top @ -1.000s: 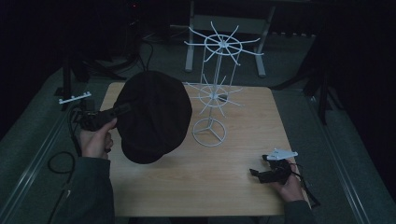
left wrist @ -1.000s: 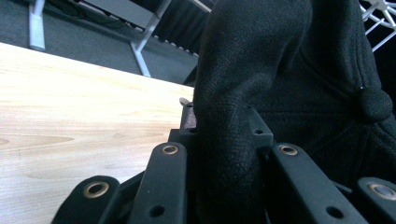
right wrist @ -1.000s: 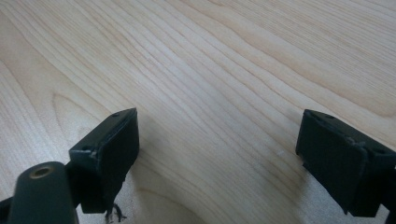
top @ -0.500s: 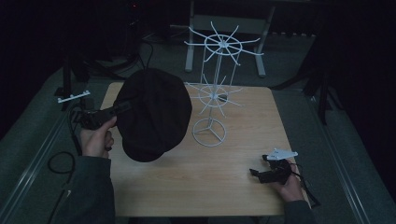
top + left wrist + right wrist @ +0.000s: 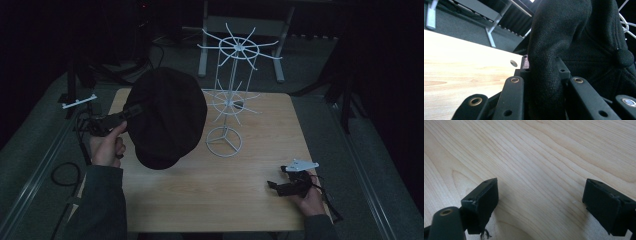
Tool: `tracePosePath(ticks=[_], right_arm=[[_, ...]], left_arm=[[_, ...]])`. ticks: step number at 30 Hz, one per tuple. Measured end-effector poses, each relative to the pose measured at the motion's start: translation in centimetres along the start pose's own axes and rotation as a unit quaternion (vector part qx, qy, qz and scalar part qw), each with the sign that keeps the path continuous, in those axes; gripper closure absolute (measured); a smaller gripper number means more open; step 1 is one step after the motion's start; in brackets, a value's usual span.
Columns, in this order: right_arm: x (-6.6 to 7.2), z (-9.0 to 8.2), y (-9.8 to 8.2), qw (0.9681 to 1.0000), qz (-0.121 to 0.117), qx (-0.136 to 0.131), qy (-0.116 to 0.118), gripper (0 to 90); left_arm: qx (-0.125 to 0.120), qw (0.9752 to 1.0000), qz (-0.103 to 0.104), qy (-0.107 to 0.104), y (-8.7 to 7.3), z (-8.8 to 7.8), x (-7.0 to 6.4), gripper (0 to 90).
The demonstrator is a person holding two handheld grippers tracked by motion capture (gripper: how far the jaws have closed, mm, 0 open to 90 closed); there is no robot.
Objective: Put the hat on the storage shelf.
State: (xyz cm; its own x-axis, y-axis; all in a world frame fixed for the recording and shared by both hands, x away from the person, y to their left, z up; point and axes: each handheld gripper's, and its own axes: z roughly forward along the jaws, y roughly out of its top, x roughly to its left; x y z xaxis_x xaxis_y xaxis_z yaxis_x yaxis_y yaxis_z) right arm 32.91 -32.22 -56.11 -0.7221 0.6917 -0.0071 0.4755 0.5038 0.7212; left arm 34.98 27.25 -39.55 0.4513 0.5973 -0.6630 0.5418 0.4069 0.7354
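Here the left hand-held gripper (image 5: 131,113) is clamped on the edge of a black cap (image 5: 167,117), which it holds up over the left part of the table (image 5: 200,200), just beside a white wire rack (image 5: 232,95). From the high view the cap reads as one broad dark disc, with the gripper's body reaching in from the left above the person's left hand (image 5: 107,147). The left gripper view gives what that angle hides: a fold of the cap's coarse black fabric (image 5: 546,82) runs down between the two black jaws, which press on it from either side. It also shows a small cloth button (image 5: 624,58) on the cap's crown and a few white wires of the rack (image 5: 625,23) at the far right edge, close behind the cap.

The right hand-held gripper (image 5: 280,185) lies low at the near right part of the table, well apart from the cap and the rack, in the person's right hand (image 5: 310,197). In the high view it is too small to judge how its jaws stand. The right gripper view settles it: the two jaws stand wide apart with bare wood grain (image 5: 539,170) between them and nothing in their hold.
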Motion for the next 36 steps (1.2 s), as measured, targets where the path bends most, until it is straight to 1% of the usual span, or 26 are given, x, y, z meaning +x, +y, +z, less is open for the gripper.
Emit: tracePosePath(ticks=[9,13,21,36], right_arm=[[0.0,0.0,0.0,1.0000,0.000,0.000,0.000,13.2],[0.0,0.0,0.0,1.0000,0.000,0.000,0.000,13.2],[0.0,0.0,0.0,1.0000,0.000,0.000,0.000,13.3],[0.0,0.0,0.0,1.0000,0.000,0.000,0.000,13.2]], left_arm=[[-0.007,0.9999,-0.006,-0.011,0.3,0.3,-0.4,76.2],[-0.012,0.9997,-0.012,-0.016,0.4,0.3,-0.4,76.2],[-0.015,0.9997,-0.005,-0.019,0.7,0.4,-0.7,76.0],[-0.027,0.9989,-0.013,-0.036,1.5,0.6,-1.1,76.0]])
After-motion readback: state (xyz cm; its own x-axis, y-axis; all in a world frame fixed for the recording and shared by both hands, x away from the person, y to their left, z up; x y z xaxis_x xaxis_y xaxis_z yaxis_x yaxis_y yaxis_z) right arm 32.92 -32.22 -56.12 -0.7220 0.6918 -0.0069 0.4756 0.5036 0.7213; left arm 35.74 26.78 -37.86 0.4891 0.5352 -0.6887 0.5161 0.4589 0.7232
